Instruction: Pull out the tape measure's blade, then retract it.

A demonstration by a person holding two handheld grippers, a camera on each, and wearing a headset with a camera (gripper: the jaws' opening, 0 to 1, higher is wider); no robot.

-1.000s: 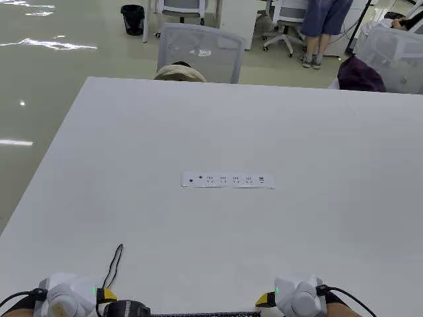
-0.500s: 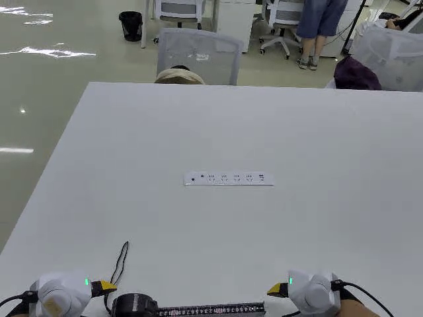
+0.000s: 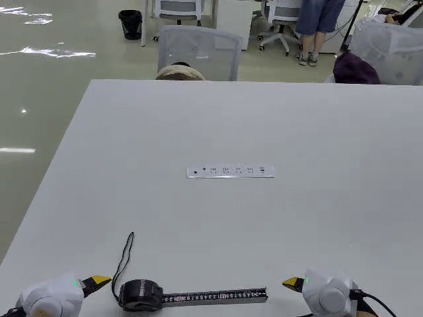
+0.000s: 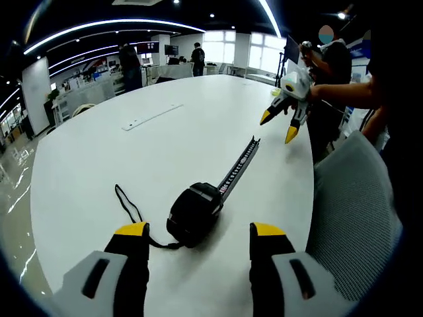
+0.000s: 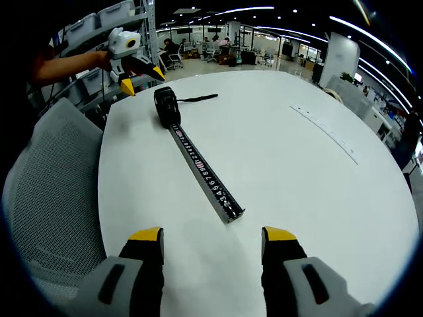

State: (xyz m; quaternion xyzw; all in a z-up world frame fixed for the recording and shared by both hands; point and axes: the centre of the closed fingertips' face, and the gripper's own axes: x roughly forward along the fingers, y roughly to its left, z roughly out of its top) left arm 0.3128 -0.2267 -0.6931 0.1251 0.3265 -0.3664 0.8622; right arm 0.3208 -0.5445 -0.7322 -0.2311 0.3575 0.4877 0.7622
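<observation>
Extension appeared complete: the tape measure (image 4: 193,212) sat just ahead of my left hand-held gripper (image 4: 199,230), its blade (image 5: 201,172) ending just ahead of my right hand-held gripper (image 5: 213,232), both open and empty. Retraction remained outstanding.

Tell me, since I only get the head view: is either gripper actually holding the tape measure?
Observer: No. The left gripper view shows the left gripper open, with its fingers apart. The tape measure lies just ahead, ungripped.
Visitor: And the other one?
Observer: The right gripper is open too. The blade ends on the table just short of it, free.
</observation>
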